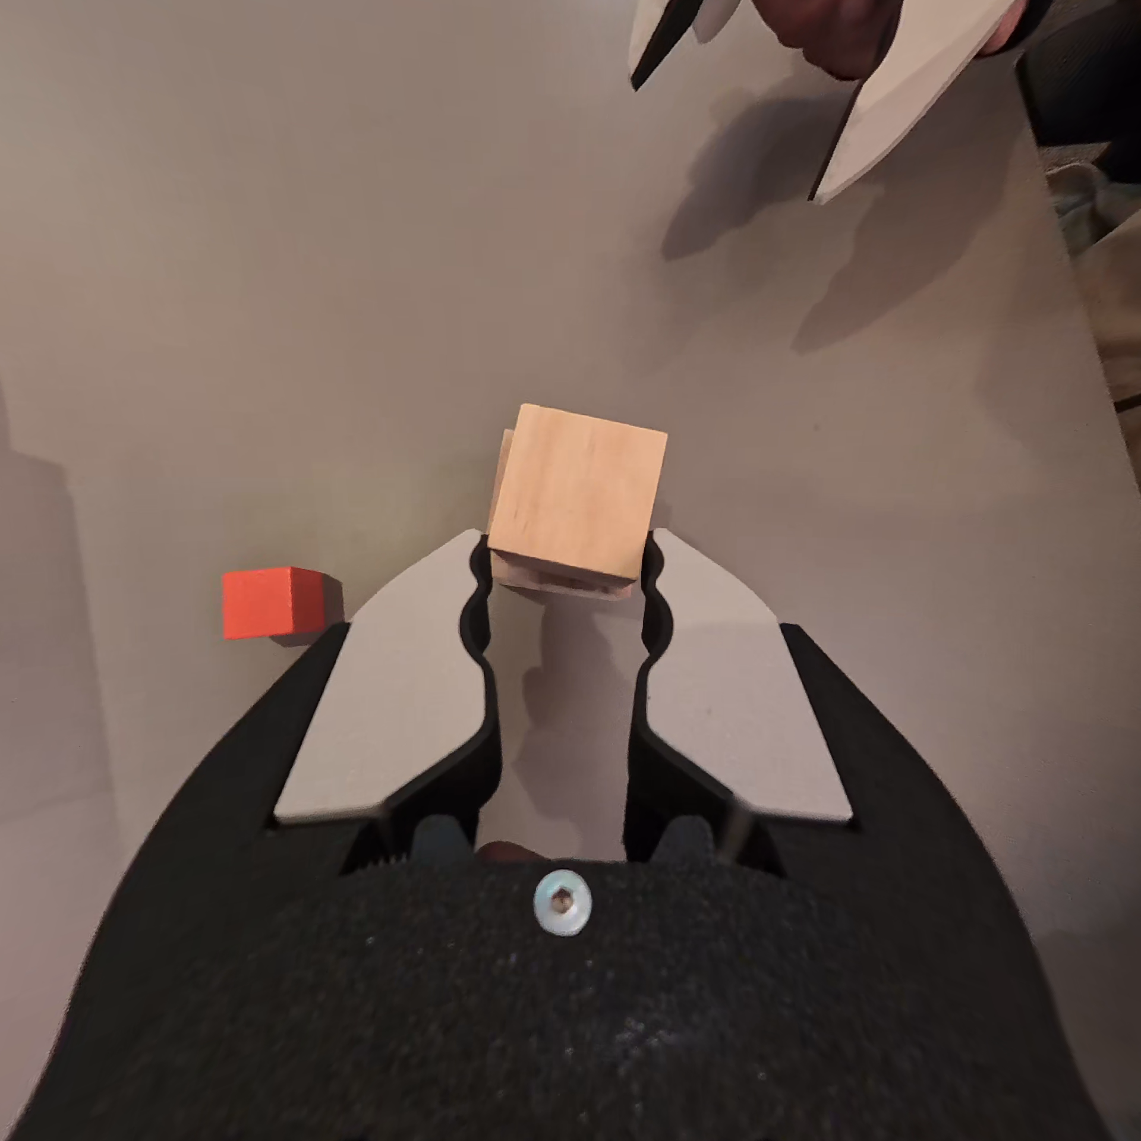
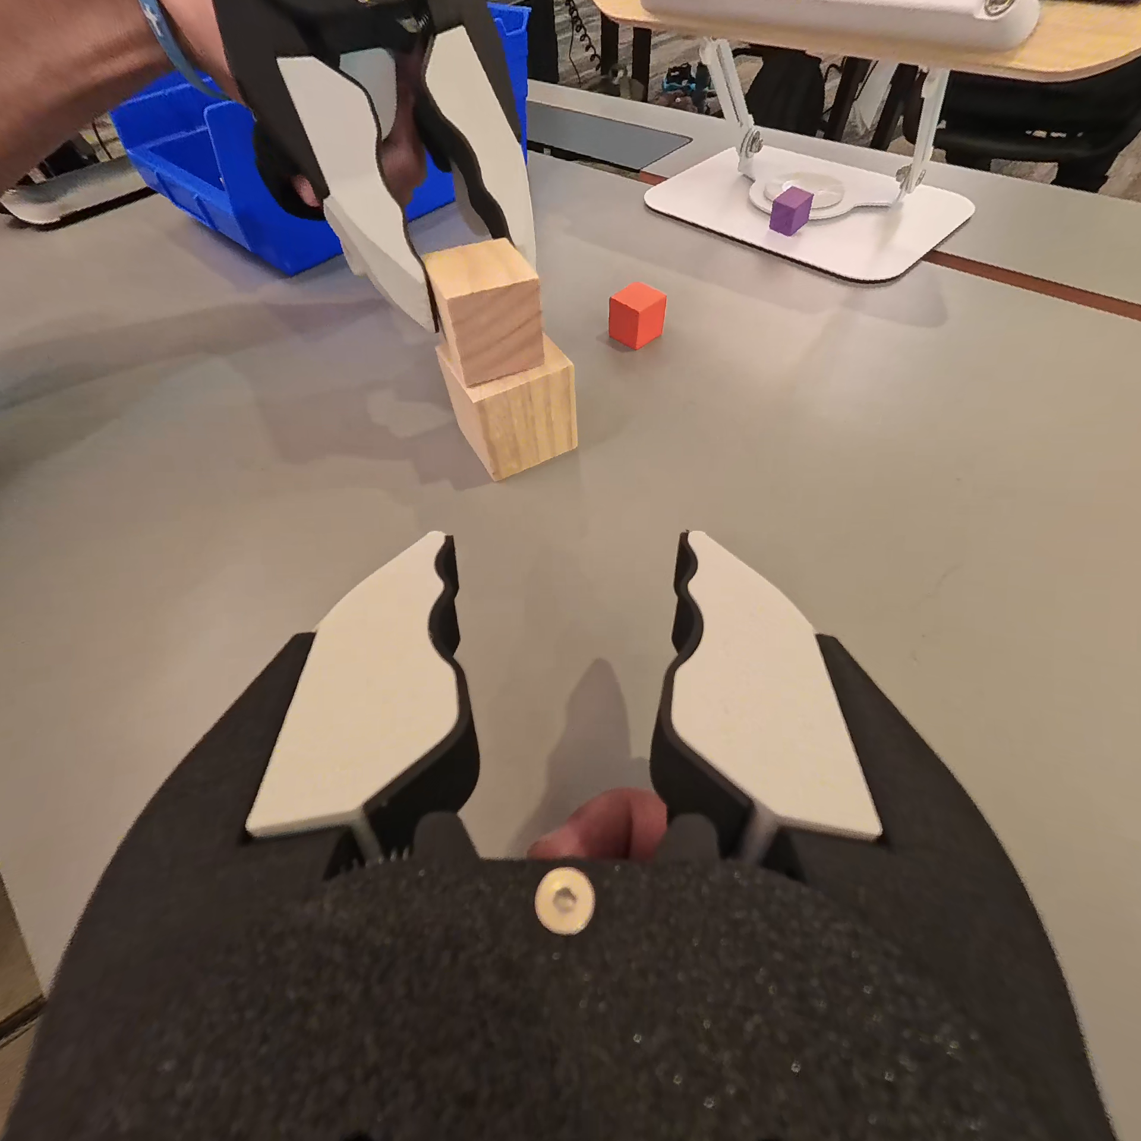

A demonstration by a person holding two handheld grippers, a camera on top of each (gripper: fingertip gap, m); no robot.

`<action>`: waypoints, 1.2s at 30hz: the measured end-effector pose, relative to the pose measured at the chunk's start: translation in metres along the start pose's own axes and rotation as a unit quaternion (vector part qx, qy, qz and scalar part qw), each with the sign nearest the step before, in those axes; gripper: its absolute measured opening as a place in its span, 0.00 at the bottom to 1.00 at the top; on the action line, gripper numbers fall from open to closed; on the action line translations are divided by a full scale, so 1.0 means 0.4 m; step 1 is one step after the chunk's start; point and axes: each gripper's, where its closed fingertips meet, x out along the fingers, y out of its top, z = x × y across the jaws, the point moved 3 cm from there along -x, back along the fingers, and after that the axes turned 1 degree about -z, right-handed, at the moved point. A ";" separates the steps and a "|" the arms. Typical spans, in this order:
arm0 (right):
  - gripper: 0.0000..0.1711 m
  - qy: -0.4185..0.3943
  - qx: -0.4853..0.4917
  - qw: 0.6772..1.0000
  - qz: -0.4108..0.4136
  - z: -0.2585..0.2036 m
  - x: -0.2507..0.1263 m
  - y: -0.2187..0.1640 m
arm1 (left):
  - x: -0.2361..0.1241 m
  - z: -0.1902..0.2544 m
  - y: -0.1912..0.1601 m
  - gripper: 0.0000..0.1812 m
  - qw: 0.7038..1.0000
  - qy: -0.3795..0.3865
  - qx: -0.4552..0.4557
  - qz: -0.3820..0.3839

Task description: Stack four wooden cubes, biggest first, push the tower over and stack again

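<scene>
My left gripper is shut on a medium plain wooden cube and holds it, slightly turned, on top of a larger plain wooden cube, which is mostly hidden below it. In the right wrist view the left gripper comes down from above onto the medium cube, which rests on the larger cube. A small red cube lies on the grey table just beyond the stack; it also shows in the left wrist view. A smaller purple cube sits on a white stand base. My right gripper is open and empty, low over the table in front of the stack.
A blue plastic bin stands behind the left gripper. A white stand with hinged arms sits at the back right. The right gripper shows at the top right of the left wrist view. The table edge runs down the right.
</scene>
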 end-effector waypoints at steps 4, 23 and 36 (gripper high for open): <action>0.40 -0.002 0.002 1.000 0.000 0.006 -0.004 -0.001 | -0.019 0.012 0.011 0.41 0.999 0.011 -0.034 0.020; 0.41 -0.044 -0.012 0.999 0.000 0.011 0.012 -0.004 | -0.152 0.358 -0.211 0.45 0.779 0.396 -0.366 0.319; 0.41 -0.038 -0.020 0.999 0.002 0.007 -0.003 0.009 | -0.206 0.111 -0.127 0.40 0.905 0.352 -0.207 0.121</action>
